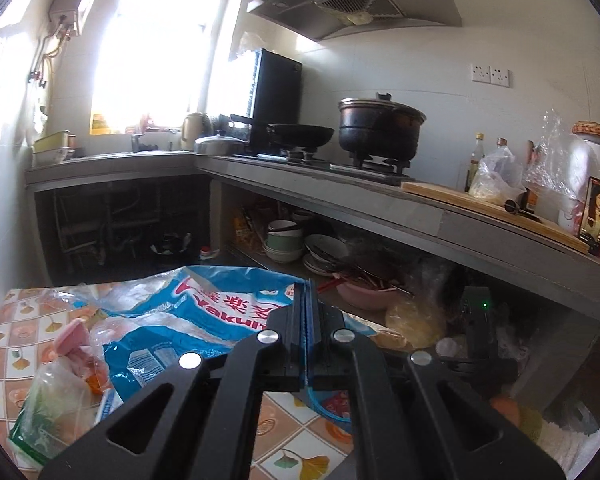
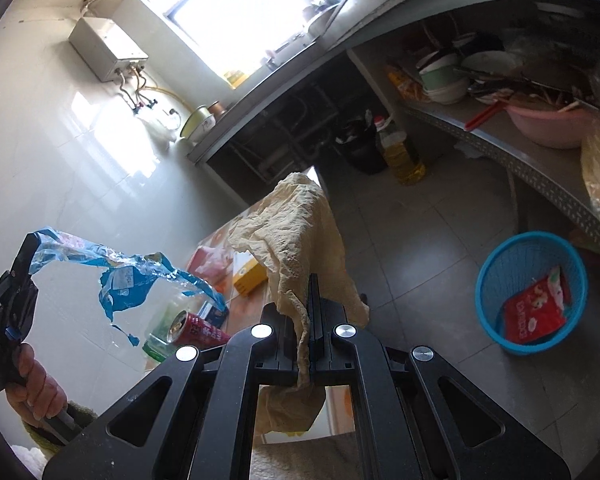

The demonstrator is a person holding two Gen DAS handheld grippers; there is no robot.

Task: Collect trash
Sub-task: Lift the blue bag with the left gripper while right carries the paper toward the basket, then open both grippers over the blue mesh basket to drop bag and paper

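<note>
My left gripper [image 1: 307, 296] is shut on a blue and white Yakult plastic wrapper [image 1: 204, 312], held above the tiled table [image 1: 284, 432]. The wrapper also shows in the right wrist view [image 2: 128, 276], hanging from the left gripper [image 2: 30, 248] at the left. My right gripper [image 2: 313, 288] is shut on a crumpled beige paper napkin [image 2: 296, 232], held in the air over the table's edge. A blue plastic trash basket [image 2: 496, 280] stands on the floor to the right, with a red snack packet [image 2: 534, 312] inside.
On the table lie a red can [image 2: 198, 330], a green bottle [image 2: 162, 334], a yellow box [image 2: 252, 276] and clear plastic bags [image 1: 52, 400]. A kitchen counter [image 1: 340, 192] with stove, pots and a lower shelf of dishes runs along the right. An oil bottle [image 2: 400, 152] stands on the floor.
</note>
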